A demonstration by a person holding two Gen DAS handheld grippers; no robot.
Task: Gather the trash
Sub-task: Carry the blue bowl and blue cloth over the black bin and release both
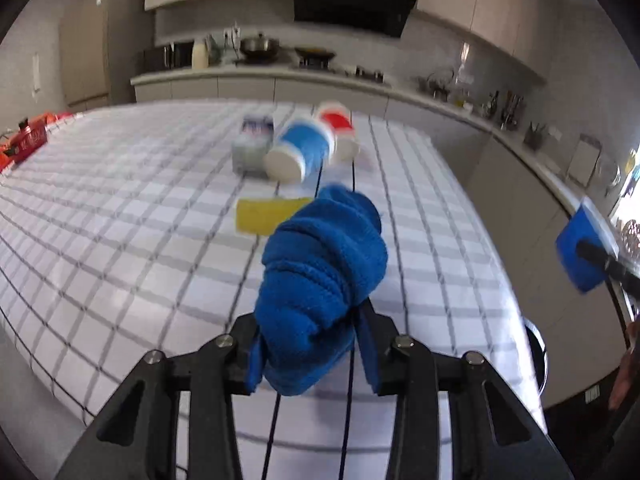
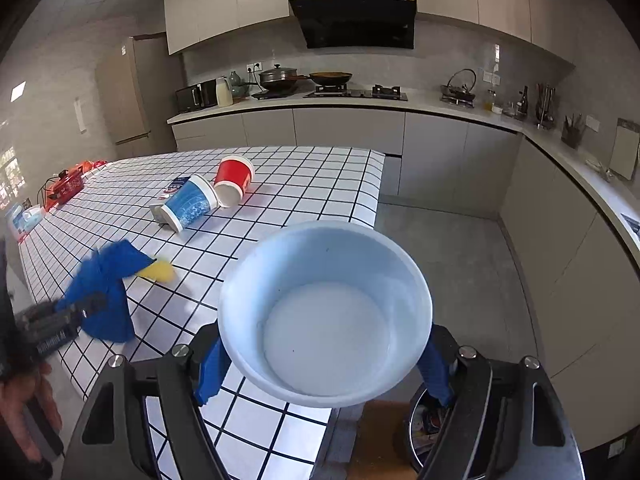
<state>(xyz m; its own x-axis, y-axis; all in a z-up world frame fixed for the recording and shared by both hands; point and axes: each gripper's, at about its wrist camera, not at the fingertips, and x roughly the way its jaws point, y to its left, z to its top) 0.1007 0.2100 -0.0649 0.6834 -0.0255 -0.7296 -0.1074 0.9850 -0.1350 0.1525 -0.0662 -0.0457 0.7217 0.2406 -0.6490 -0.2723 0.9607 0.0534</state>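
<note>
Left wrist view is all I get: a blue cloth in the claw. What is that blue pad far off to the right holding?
Observer: That is the right gripper, clamped on a pale blue bowl.
Operator: Anything in the bowl?
Observer: No, it is empty.
Operator: Where does rubbish go?
Observer: A bin with wrappers inside stands on the floor under the bowl, beside the table.

On the table (image 2: pixel 304 184), two tipped cups (image 2: pixel 191 208) (image 2: pixel 233 181) are laid side by side before a small carton (image 2: pixel 176 185), a sponge (image 2: pixel 160 271) is placed nearer, partly hidden behind the cloth (image 2: pixel 106 292), and a basin (image 2: pixel 326 312) is held over the table's near corner, above a bin (image 2: pixel 424 428) on the floor.
</note>
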